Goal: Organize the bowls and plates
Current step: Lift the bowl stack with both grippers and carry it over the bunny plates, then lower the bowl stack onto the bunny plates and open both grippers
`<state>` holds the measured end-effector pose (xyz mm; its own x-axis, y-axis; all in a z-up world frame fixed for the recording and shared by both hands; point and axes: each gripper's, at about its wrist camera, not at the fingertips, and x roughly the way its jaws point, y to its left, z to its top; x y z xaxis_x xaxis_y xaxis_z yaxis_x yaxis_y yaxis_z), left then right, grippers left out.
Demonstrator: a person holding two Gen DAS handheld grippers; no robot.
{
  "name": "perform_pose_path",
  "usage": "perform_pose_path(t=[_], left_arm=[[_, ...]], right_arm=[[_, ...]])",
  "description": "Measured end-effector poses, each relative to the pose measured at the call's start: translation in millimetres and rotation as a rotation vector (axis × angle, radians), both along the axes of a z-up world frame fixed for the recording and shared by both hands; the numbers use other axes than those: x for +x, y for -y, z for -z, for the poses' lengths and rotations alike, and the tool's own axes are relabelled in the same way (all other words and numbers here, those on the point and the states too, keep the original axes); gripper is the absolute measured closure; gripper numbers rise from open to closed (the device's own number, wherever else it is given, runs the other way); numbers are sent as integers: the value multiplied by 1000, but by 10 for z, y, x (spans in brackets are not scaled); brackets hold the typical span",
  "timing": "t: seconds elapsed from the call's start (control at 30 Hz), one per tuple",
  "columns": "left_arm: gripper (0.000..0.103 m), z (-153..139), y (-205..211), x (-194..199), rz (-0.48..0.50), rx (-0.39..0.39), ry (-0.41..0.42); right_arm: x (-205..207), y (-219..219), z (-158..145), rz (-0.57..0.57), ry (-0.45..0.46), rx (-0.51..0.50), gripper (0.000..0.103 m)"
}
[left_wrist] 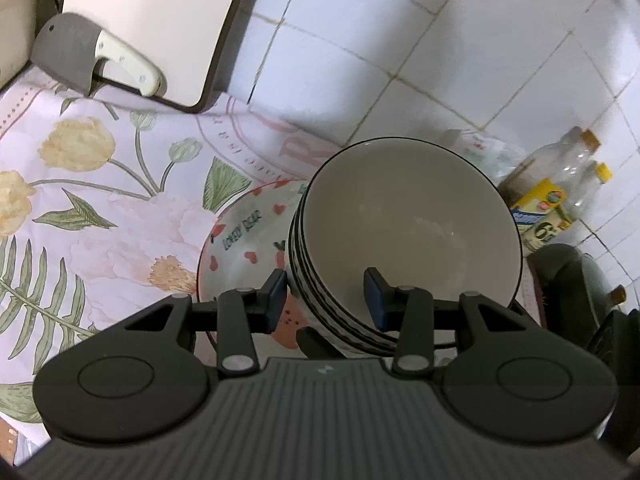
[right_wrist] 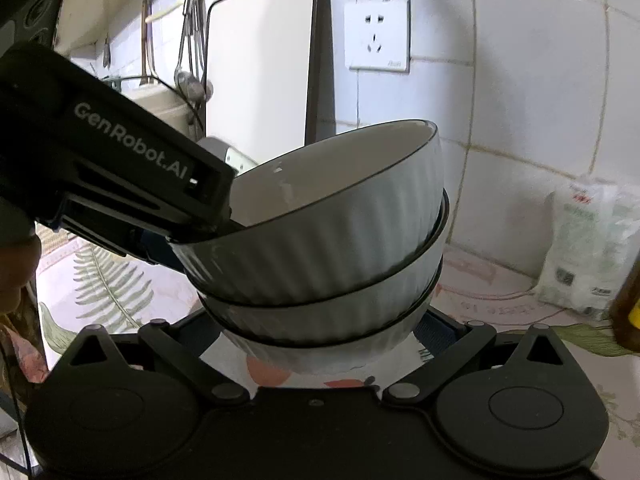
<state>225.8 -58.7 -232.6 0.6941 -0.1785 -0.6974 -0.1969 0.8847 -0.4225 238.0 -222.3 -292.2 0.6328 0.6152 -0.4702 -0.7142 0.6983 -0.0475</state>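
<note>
Both views are evenly and softly lit, fairly bright, with a cool cast on the wall tiles point(left_wrist: 400, 40). Fisheye distortion bends the tile joints into curves and darkens the corners to black. In the left wrist view the upper edge and the bottles point(left_wrist: 568, 168) at the right are smeared with blur. In the right wrist view the stacked bowls point(right_wrist: 328, 248) look dim and grey, with a small glint inside the top rim.

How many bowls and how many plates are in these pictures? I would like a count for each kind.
White ribbed ceramic bowls with dark rims, stacked: 3
White round plate with red hearts and the words "LOVELY BEAR": 1
Total: 4
</note>
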Motion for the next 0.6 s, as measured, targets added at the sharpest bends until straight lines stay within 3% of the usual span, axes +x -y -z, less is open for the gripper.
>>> perform_pose_path(t=[0.6], left_arm=[[63,183,-31,225,17,28,-61]], right_arm=[[212,-88,167,-12,-71,-18,0]])
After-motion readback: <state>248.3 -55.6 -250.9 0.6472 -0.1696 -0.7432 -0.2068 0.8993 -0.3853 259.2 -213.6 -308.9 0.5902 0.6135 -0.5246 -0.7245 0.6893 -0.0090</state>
